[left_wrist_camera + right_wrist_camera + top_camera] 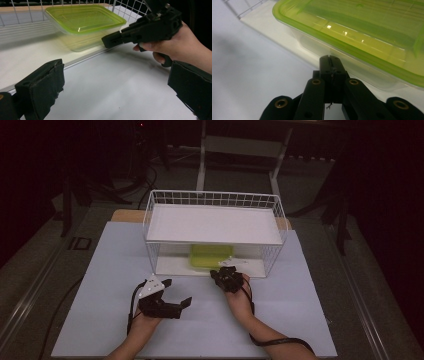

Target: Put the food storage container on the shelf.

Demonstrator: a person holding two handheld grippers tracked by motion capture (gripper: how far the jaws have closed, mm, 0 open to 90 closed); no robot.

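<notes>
A clear container with a green lid (210,256) sits on the lower shelf of a white wire rack (215,222). My right gripper (225,272) is shut with nothing between its jaws, its tip just in front of the container's near wall (362,37), at the shelf's front edge. In the right gripper view its closed tips (329,60) sit close to the container; whether they touch it I cannot tell. My left gripper (178,291) rests lower left on the table, jaws wide open and empty (116,72). It faces the container (85,22) and the right gripper (142,30).
The rack has wire side walls and a flat white top board over the container. It stands on a pale table board (300,320) with bare room on both sides of the hands. A black cable (280,342) trails from the right forearm. Dark stands lie beyond.
</notes>
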